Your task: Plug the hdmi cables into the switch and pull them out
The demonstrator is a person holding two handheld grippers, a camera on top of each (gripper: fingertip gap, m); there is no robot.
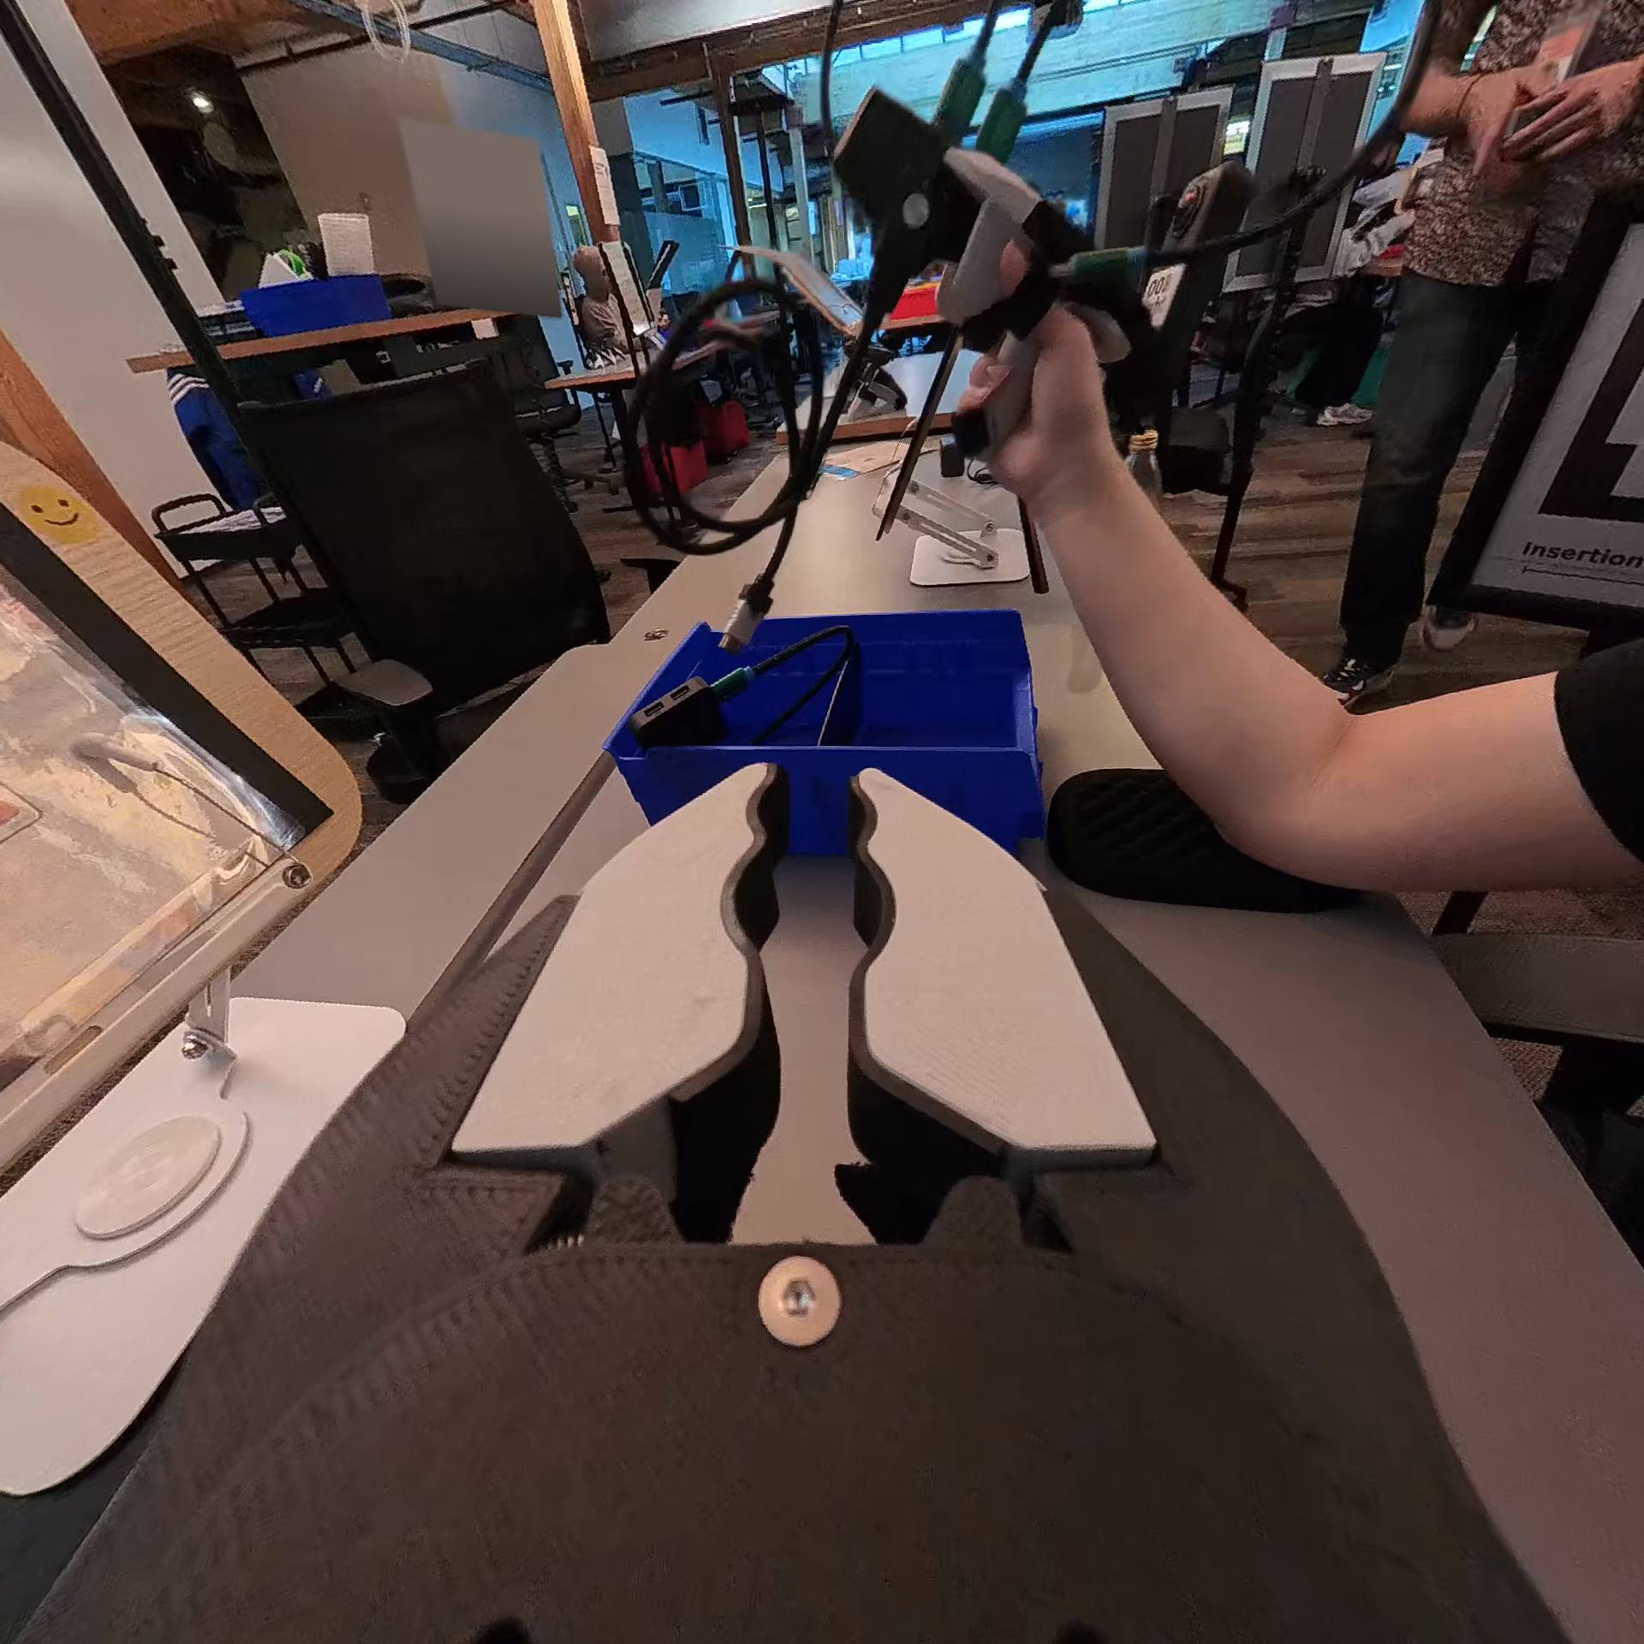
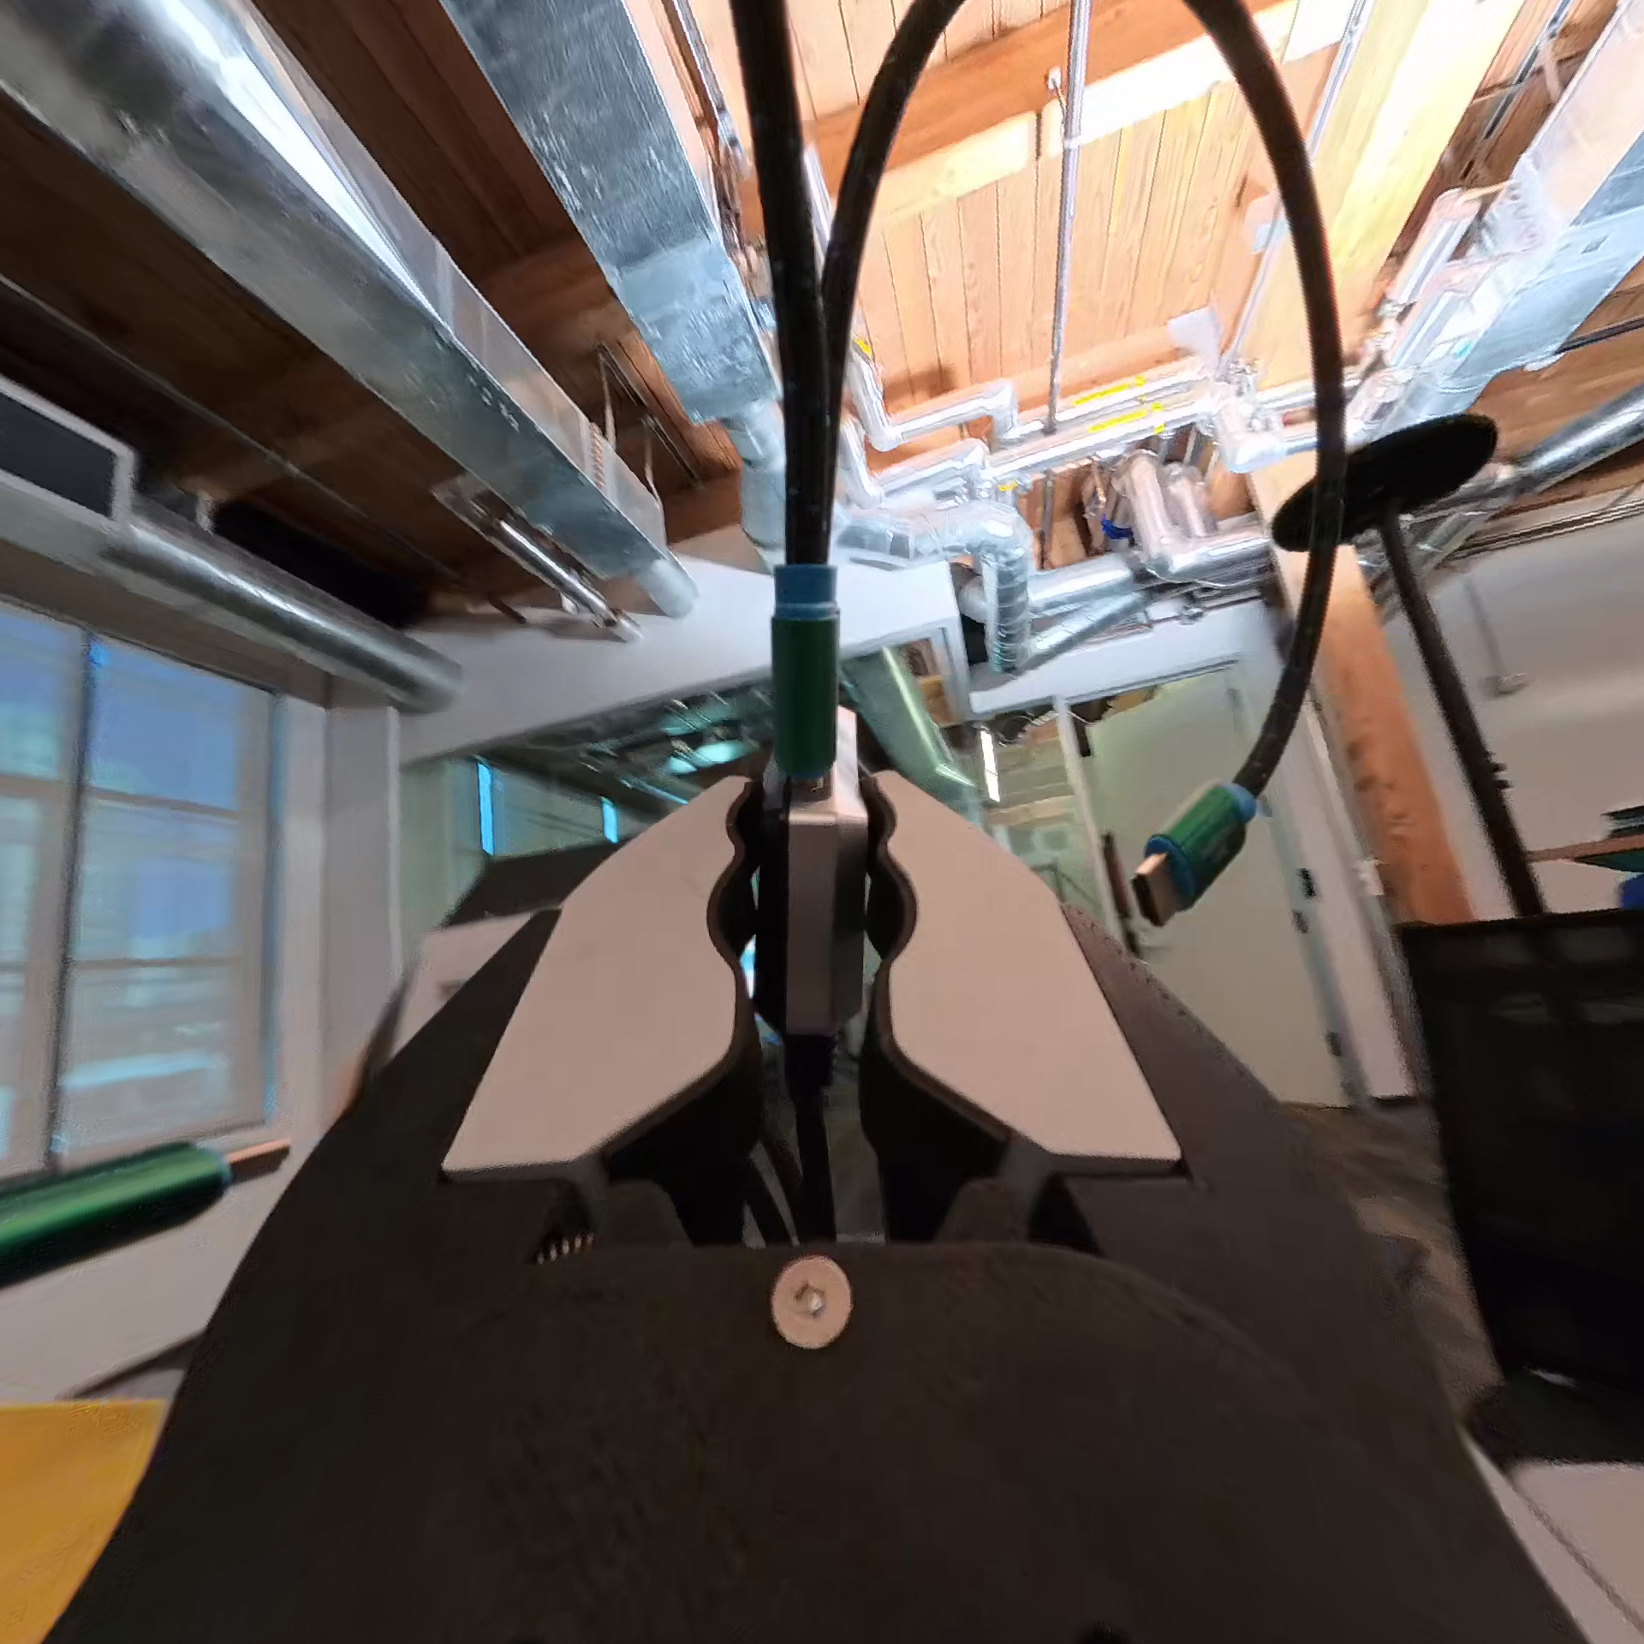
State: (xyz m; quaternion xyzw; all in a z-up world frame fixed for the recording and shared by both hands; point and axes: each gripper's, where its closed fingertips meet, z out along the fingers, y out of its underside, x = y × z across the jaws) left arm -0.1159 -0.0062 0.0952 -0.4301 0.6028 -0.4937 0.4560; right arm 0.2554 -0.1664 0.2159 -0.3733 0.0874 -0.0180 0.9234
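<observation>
My right gripper points up at the ceiling and is shut on a grey HDMI switch. A green-collared HDMI plug sits in the switch's top end. A second green HDMI plug hangs free on a looped black cable to the right. In the left wrist view a hand holds the right gripper high above the table. A cable end with a silver connector dangles from it over a blue bin. My left gripper is low over the table, in front of the bin, slightly open and empty.
A black adapter with a green plug lies in the bin's left part. A tablet on a white stand is at the left and a black pad lies to the right of the bin. Another stand is behind. A person stands at the back right. The gap from one gripper's tips to the other's is roughly 40 cm.
</observation>
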